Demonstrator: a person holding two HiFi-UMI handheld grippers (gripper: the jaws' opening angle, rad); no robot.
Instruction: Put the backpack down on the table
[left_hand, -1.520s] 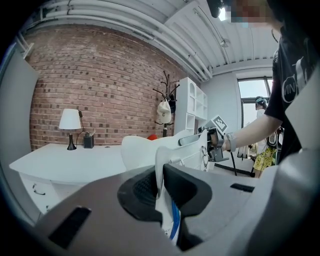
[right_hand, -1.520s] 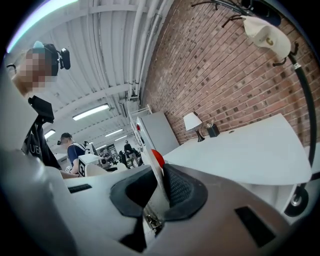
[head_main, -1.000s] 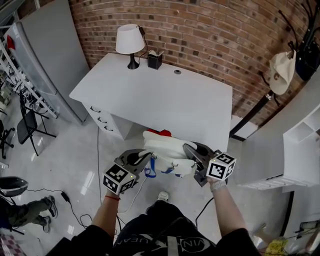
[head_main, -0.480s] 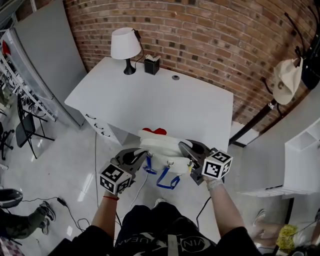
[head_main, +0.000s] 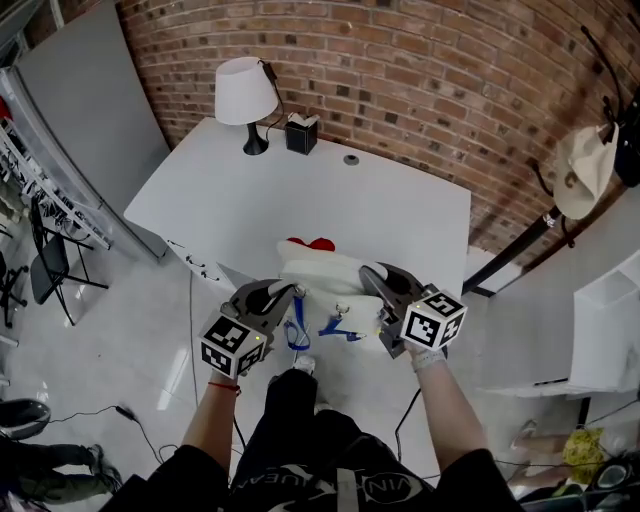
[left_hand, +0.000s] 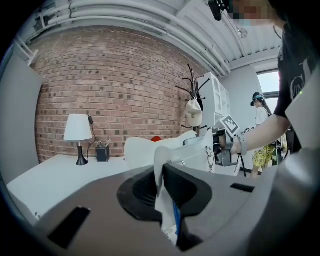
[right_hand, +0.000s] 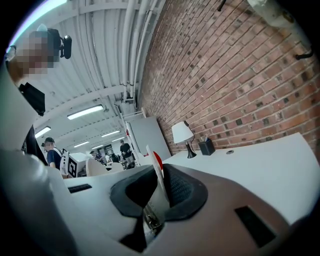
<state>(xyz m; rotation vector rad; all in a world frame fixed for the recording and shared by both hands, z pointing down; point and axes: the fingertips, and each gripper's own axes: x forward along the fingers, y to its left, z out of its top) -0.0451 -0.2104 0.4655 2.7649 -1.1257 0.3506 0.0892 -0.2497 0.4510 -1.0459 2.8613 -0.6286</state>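
Far left corner of the tabletop (head_main: 250, 200): lamp (head_main: 243, 92), upright, with a small dark box (head_main: 301, 133) just beside it on the right. Both are well apart from the load.

My left gripper (head_main: 284, 292) is clamped on the backpack's (head_main: 335, 278) left side. In the left gripper view the jaws are pressed onto a fold of white fabric with a blue strip along it. Blue straps (head_main: 297, 333) hang loose below, between my two grippers, over the floor.

The backpack is white, has a red bit (head_main: 315, 244) on its far top, and is stretched between both grippers. It sits across the tabletop's near edge, right of the middle: far part over the tabletop, near part past the edge. I can't tell if its underside touches the surface.

My right gripper (head_main: 373, 277) pinches the backpack's right side. In the right gripper view the jaws are closed on white fabric, with a metal clip low between them.

Far right, off the table: a pale hat (head_main: 583, 170) hangs on a dark rack by the brick wall.
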